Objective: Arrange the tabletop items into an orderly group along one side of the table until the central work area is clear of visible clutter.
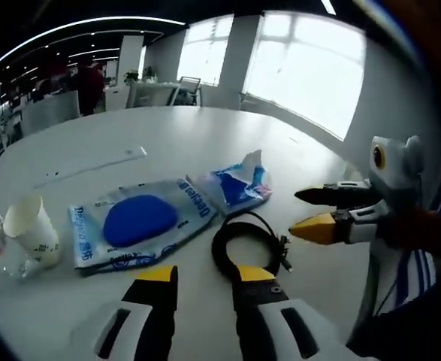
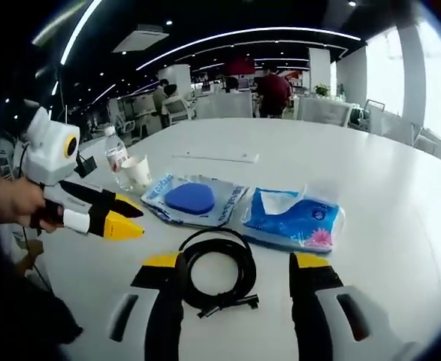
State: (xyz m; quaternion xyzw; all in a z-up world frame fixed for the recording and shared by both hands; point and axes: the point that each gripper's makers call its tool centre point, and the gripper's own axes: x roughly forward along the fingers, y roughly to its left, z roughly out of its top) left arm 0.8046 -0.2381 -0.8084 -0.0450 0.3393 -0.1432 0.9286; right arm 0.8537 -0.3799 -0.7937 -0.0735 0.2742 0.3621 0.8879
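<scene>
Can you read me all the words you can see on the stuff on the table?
"Deeyeo": printed in blue on the clear packet with the blue pad, along two of its edges.
Tissue pack: print too blurred to read.
Water bottle label: too small to read.
Paper cup: no words visible.

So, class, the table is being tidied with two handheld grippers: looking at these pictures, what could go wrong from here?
The coiled black cable might unwind when lifted by one strand. The paper cup stands against the water bottle; nudging either may topple both. The open tissue pack is soft, so a pinch may pull out tissues.
</scene>
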